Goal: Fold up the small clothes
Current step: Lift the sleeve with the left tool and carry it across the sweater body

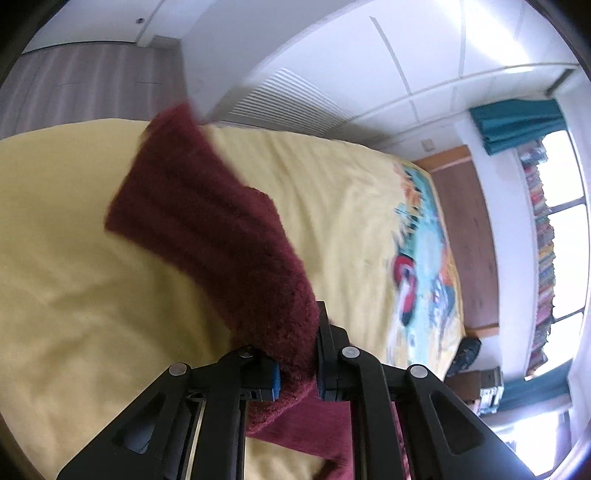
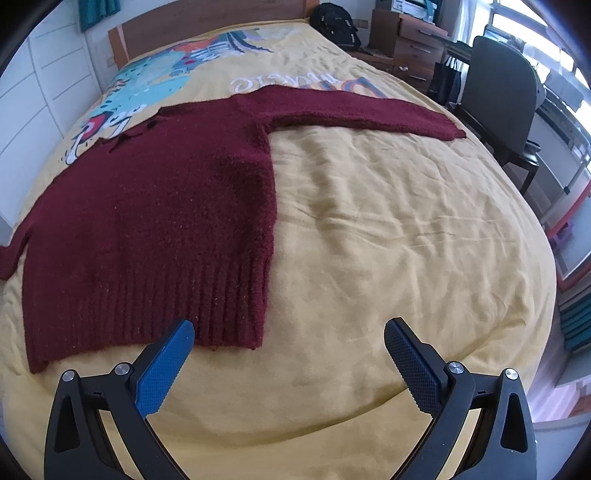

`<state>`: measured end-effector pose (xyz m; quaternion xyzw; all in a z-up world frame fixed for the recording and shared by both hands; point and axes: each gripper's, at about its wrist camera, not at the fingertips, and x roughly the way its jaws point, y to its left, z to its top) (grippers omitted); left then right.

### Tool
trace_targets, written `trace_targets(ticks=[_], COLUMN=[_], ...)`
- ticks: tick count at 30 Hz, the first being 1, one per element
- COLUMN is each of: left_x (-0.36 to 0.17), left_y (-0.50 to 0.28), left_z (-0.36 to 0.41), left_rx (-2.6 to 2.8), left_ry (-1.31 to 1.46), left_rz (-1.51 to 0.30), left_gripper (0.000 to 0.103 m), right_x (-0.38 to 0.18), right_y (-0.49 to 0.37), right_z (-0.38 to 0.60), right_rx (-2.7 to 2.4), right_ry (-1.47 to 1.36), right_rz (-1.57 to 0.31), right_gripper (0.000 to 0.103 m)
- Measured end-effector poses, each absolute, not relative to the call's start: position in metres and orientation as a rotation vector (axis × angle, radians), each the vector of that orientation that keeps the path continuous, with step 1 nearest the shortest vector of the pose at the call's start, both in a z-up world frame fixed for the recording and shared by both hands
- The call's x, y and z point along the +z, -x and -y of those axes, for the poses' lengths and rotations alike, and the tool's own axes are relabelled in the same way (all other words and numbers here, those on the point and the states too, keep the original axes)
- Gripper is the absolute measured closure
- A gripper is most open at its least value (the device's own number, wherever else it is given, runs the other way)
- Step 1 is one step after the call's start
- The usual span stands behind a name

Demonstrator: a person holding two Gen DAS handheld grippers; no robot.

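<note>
A dark red knitted sweater lies flat on the yellow bed cover, its right sleeve stretched out toward the right. My right gripper is open and empty, just in front of the sweater's ribbed hem. In the left wrist view my left gripper is shut on the sweater's left sleeve and holds it lifted above the bed, the ribbed cuff pointing away from me.
The bed has a wooden headboard and a printed picture near it. White wardrobe doors stand to the left. A black chair, a wooden drawer unit and a black backpack stand to the right.
</note>
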<state>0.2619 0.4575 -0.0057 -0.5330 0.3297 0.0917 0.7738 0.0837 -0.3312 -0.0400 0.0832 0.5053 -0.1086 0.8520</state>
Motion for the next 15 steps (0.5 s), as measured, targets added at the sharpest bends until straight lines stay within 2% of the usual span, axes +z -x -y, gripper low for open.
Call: trace_targets(ticks=[15], left_x=[0.055], left_y=[-0.326], left_z=[-0.303], left_rx=[-0.044], left_ry=[1.117], left_rz=[-0.722], left_gripper=[0.092], right_x=[-0.046], right_y=[-0.079], right_z=[0.365], right_rx=[-0.165], right_ry=[-0.115], right_rz=[-1.039], right_gripper=[0.0])
